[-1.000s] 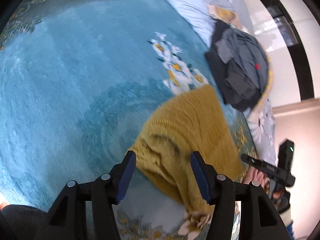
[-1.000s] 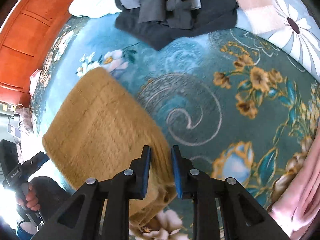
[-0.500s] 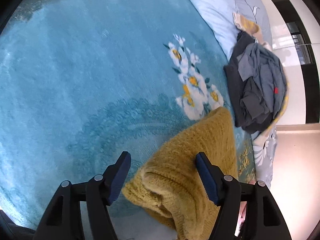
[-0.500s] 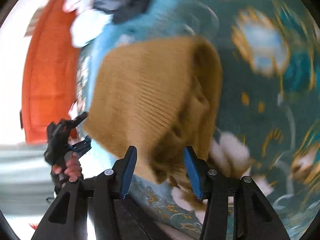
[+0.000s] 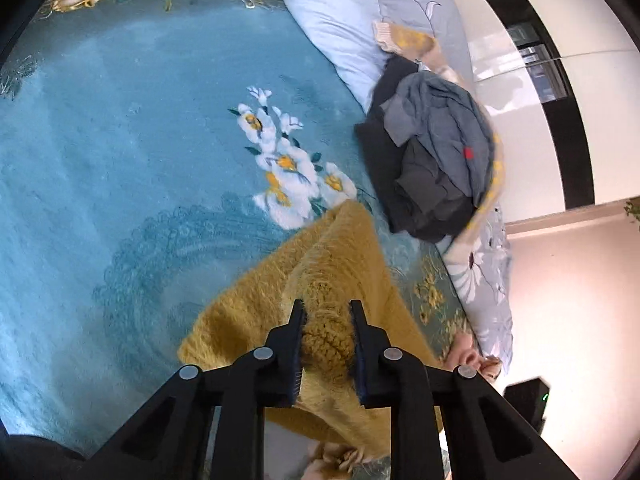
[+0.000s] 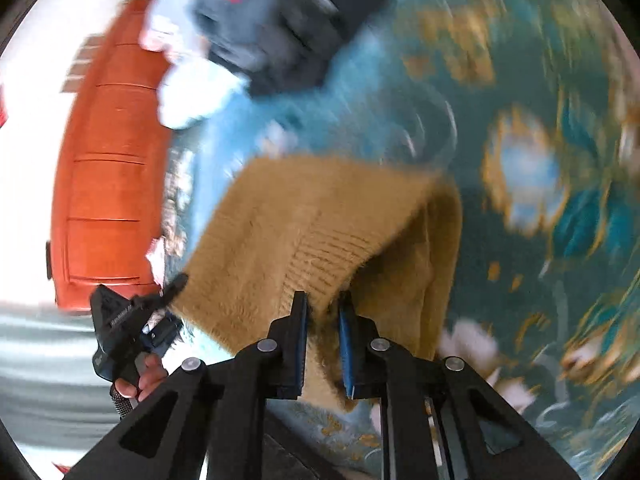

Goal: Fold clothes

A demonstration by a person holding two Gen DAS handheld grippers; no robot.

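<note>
While both jaws were closing, laid out as follows:

Bed: covered by a teal blanket with white and gold flowers, filling most of both views.
Pillow: pale blue, at the far end of the bed.
Headboard: orange-brown wood, seen at left in the right wrist view.
Pile of clothes: dark grey and black, heaped beside the pillow, well apart from the sweater; blurred at.
Sweater: mustard-yellow knit, near edge of the bed, partly lifted into a tented ridge, far end touching the blanket.
Left hand-held gripper: closing, pads pinching a bunched fold of the sweater, knit bulging between them.
Right hand-held gripper: closing, pressed on a ribbed edge of the sweater, cloth hanging away on both sides.
Other view of the left hand-held gripper: black body at lower left of the right wrist view, gripped by a person's hand.
Red tag: small, on the grey garment in the pile.
</note>
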